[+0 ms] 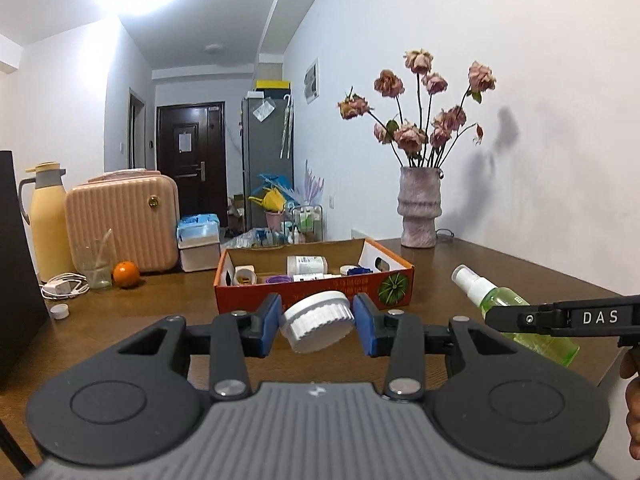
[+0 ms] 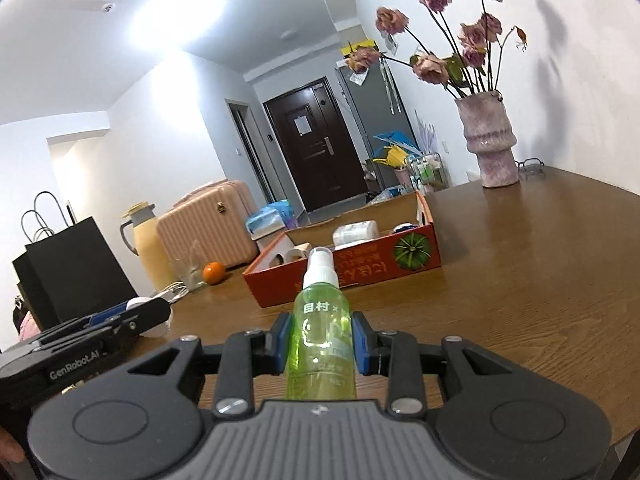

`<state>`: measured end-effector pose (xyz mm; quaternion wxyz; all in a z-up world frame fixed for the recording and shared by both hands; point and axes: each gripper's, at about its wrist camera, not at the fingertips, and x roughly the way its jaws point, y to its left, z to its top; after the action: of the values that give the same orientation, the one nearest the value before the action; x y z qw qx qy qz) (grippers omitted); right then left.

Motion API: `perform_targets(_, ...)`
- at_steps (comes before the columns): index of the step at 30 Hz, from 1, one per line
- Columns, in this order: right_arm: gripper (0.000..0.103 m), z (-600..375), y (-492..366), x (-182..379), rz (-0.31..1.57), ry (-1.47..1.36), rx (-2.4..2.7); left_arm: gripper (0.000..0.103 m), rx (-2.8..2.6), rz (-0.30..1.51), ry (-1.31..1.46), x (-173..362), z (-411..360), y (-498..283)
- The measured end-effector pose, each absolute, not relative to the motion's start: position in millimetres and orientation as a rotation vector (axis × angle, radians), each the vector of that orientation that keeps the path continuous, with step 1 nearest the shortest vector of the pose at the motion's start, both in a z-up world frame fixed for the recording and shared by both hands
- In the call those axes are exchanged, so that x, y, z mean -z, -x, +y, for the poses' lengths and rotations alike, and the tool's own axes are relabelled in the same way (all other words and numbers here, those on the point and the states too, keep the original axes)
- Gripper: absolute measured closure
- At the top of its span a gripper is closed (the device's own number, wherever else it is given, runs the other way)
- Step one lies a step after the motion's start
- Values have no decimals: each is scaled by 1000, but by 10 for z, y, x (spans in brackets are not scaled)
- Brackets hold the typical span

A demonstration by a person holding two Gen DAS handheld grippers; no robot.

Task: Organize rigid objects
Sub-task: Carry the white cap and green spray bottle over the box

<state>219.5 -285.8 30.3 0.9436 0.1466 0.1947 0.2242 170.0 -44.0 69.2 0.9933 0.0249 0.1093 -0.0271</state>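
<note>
My left gripper is shut on a white round jar with a ribbed lid, held tilted above the wooden table. My right gripper is shut on a green spray bottle whose white nozzle points forward. Ahead of both lies an orange cardboard box with a pumpkin picture, holding a white bottle and several small containers. In the left wrist view the spray bottle and the right gripper's arm show at the right. In the right wrist view the box sits beyond the nozzle.
A pink vase of dried roses stands at the table's far right. On the left are a yellow thermos, a pink ribbed case, a glass, an orange, a white charger, a small white cap and a black bag.
</note>
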Motion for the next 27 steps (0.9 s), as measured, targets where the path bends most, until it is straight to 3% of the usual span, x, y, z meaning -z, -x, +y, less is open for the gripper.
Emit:
perform_targets(12,73,-2714,-2569,-458,390,-233,-439,63,67,214,-30,-765,-217,-2198)
perform_targets(27,73,-2445,-4763,-694,425,-83,-464,63,186,360,19,-767,-113,-4446)
